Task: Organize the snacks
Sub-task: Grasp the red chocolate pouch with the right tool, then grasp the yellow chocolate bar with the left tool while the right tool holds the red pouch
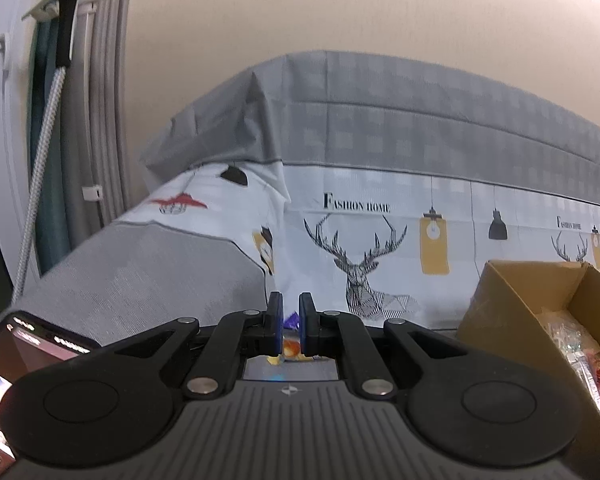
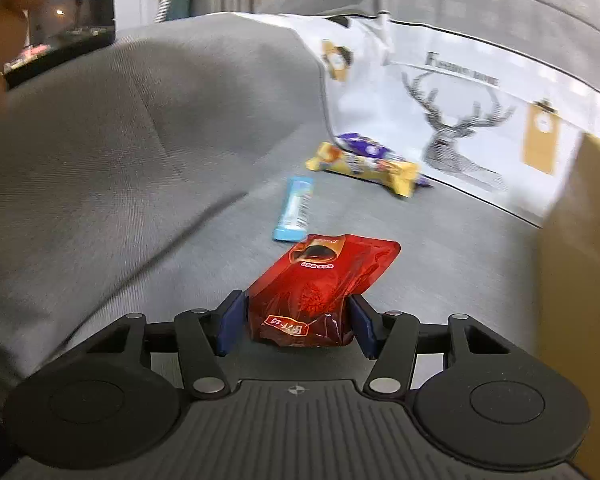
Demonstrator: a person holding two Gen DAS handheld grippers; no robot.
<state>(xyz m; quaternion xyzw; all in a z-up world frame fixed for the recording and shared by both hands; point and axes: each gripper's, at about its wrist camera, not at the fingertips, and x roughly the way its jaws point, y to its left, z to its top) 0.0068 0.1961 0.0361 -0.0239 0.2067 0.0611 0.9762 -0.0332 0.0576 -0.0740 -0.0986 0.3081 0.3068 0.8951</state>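
Note:
In the right wrist view my right gripper (image 2: 296, 320) is shut on a red snack packet (image 2: 320, 280), held just above the grey sofa seat (image 2: 140, 160). Ahead lie a light blue stick packet (image 2: 295, 208), a yellow snack bar (image 2: 364, 166) and a purple packet (image 2: 362, 145) behind it. In the left wrist view my left gripper (image 1: 291, 320) has its jaws nearly together with nothing held; the yellow snack (image 1: 290, 347) and a purple corner show in the narrow gap below. A cardboard box (image 1: 540, 300) with several wrapped snacks stands at the right.
The sofa back (image 1: 380, 240) wears a white cover with deer and lamp prints and a grey check top. The box wall (image 2: 580, 260) is close at the right. A phone (image 1: 32, 344) lies at the left. Curtains and a pole (image 1: 44, 140) stand at the far left.

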